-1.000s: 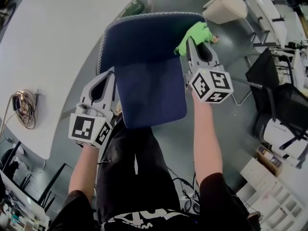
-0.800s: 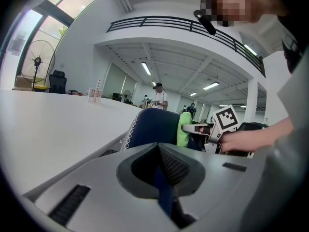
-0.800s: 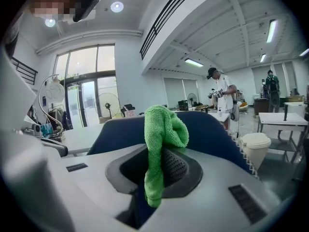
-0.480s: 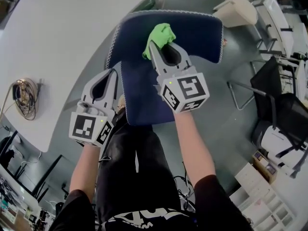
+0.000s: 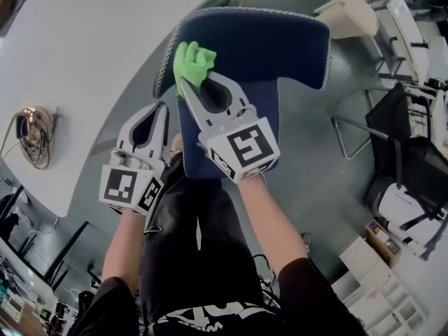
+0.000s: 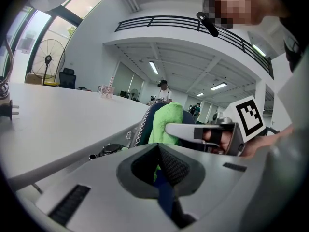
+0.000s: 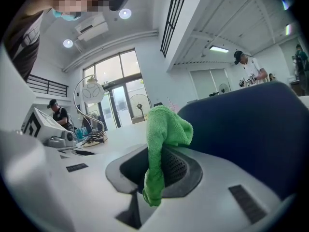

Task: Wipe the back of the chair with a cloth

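The chair has a dark blue back and seat, seen from above in the head view. A green cloth lies against the top left corner of the back, and my right gripper is shut on it. In the right gripper view the cloth bunches out of the shut jaws, with the blue back beside it. My left gripper is shut on the chair's left edge. A strip of blue fabric shows between its jaws in the left gripper view, with the cloth just beyond.
A large white table runs along the left with a coil of cable on it. To the right stand a black chair and a white chair. A white shelf unit is at lower right.
My right gripper has carried the green cloth leftward along the top of the chair back, from its right corner to its left corner. The left gripper has stayed put.
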